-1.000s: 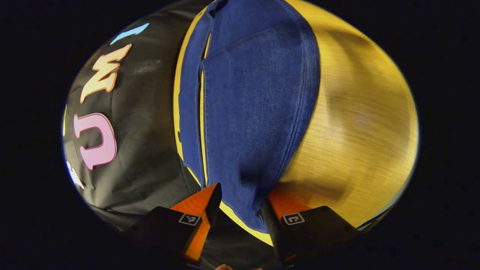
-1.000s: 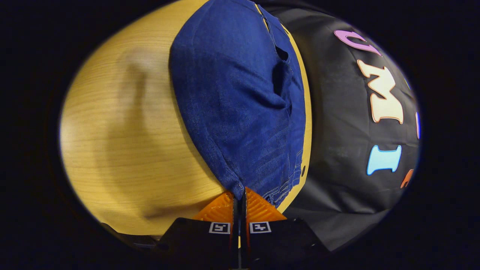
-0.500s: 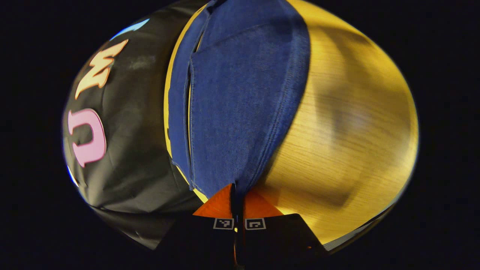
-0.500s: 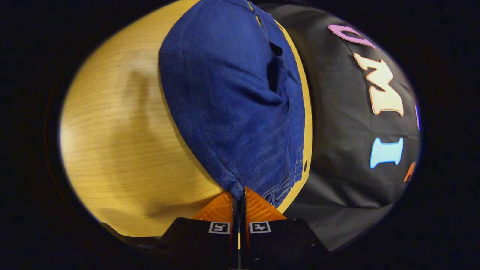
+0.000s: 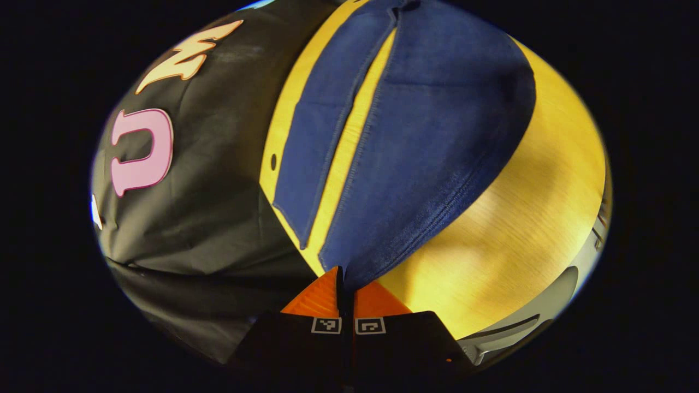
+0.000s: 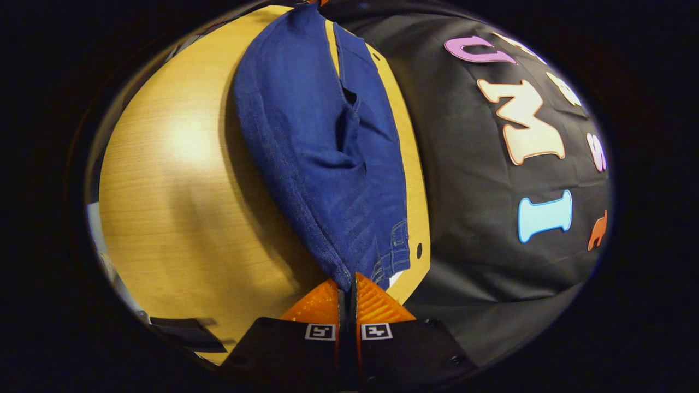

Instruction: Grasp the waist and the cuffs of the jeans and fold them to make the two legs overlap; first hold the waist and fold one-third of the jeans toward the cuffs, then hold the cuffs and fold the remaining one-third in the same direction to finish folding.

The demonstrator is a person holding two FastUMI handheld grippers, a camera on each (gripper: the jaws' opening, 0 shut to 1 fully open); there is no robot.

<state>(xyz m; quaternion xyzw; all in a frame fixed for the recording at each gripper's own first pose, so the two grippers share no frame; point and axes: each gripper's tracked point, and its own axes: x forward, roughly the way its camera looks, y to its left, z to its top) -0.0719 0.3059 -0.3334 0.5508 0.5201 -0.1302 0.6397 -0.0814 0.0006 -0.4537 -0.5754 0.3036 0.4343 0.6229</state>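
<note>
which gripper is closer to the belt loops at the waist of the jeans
Right. The right gripper is shut on the jeans right beside the waist belt loops; the left gripper pinches the cuff end of one leg.

Wooden table, jeans atop

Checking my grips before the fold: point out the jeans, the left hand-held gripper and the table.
jeans (image 5: 426, 142): left gripper view, middle of the lifted leg.
left hand-held gripper (image 5: 345, 289): left gripper view, between its fingertips.
table (image 6: 180, 180): right gripper view, bare wood.
</note>
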